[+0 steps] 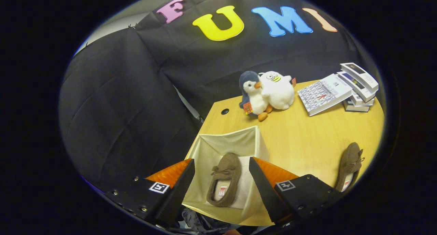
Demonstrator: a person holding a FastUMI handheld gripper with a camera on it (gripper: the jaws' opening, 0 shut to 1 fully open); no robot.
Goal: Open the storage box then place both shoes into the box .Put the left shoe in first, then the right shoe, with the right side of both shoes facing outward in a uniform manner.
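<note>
Hovering above the storage box [232, 139], a soft cream fabric cube, open-topped, at the near corner of the pale wood-grain table [307, 142]. Down inside, one brown suede moccasin [223, 180], bow-laced, lying flat on the box floor. Hand-held gripper [222, 166] spread wide, fingers apart and grasping nothing, the shoe visible between them. Second matching shoe [349, 166] out on the tabletop, well apart from the box. Farther back, plush penguin [254, 95] pressed against a round white plush toy [277, 90]; beside them, stacked books [341, 90].
</note>
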